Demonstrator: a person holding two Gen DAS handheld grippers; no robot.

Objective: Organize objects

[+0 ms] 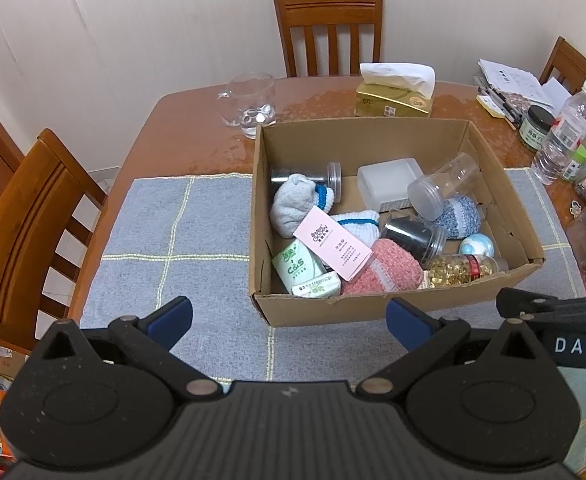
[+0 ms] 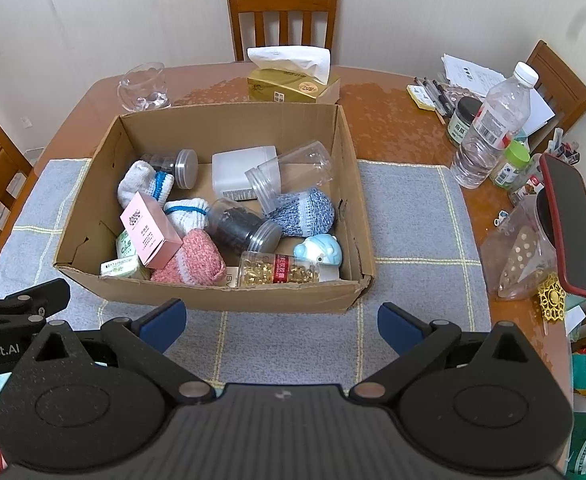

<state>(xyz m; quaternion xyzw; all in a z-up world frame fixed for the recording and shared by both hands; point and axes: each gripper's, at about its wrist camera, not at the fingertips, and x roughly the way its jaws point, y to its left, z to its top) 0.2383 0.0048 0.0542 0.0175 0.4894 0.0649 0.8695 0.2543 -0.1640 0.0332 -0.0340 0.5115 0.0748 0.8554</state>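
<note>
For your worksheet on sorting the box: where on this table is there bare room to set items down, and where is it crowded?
Free: the grey checked cloth left of the cardboard box, up to the wooden chair; also the cloth strip between the box and both open grippers. Crowded: inside the box, and the table's right edge around the water bottle.

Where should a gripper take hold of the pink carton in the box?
Across its narrow faces at the raised upper end, coming from above. The pink carton leans tilted on the socks, that end clear; its lower end sits by the pink sock.
</note>
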